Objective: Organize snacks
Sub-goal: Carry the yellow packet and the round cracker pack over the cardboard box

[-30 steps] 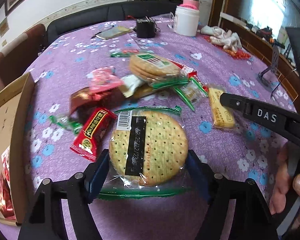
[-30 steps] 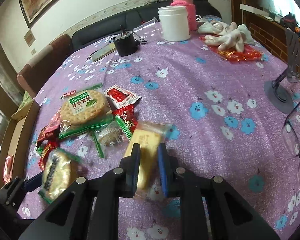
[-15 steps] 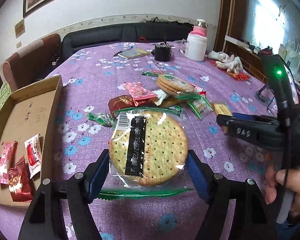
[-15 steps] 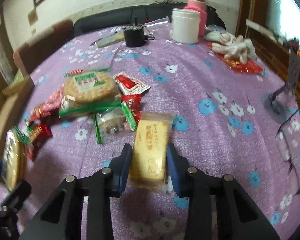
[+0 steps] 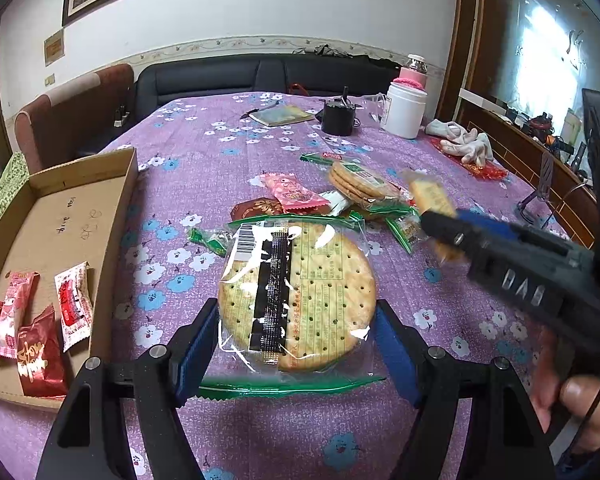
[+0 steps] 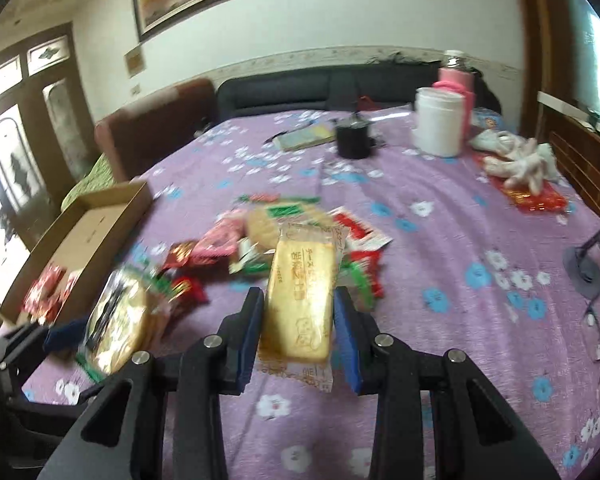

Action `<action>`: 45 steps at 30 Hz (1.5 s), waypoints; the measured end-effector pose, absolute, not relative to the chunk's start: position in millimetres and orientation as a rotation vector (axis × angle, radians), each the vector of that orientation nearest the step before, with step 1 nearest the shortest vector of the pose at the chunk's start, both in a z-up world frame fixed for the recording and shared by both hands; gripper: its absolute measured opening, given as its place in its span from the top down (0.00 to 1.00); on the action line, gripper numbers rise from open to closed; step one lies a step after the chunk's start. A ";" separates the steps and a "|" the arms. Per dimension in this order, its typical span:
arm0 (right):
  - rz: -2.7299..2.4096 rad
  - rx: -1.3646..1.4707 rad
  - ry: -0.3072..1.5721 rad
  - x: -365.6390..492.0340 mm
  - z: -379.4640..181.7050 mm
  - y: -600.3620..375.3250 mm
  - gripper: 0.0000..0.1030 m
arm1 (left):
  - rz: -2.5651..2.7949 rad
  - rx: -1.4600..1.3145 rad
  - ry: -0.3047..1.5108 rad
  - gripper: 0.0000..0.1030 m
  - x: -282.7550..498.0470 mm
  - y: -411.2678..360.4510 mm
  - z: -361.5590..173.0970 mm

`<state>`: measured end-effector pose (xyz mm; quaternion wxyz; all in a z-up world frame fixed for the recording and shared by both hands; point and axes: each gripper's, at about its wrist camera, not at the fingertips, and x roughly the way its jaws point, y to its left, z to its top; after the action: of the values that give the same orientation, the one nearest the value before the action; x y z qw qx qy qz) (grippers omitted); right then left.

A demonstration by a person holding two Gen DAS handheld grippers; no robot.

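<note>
both grippers holding snack packs above the table

left gripper (image 5: 296, 344) is clamped on a round cracker pack (image 5: 296, 296), blue pads pressed on both edges, lifted over the purple tablecloth (image 5: 228, 136). right gripper (image 6: 298, 336) grips a yellow bar-shaped biscuit pack (image 6: 302, 300) between its pads; this view is motion-blurred, print unreadable. in the left view the right gripper crosses in blurred, a hand (image 5: 576, 392) cut off at the frame edge. remaining snack pile (image 5: 340, 192) sits mid-table, partly hidden behind the held packs. cardboard box (image 5: 80, 208) at the left holds a few red packets (image 5: 40, 356), its near corner cut off.
</note>
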<state>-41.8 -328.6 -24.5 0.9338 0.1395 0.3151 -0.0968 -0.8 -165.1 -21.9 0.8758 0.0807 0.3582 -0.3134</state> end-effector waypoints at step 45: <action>-0.078 0.364 0.711 -31.2 -20.3 -306.9 0.67 | -0.644 0.017 0.705 0.24 15.6 -100.4 16.1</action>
<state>-31.2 -306.9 -20.3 0.9205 0.1772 0.3462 -0.0382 15.6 -100.4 16.1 0.8880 0.0082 0.3395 -0.3100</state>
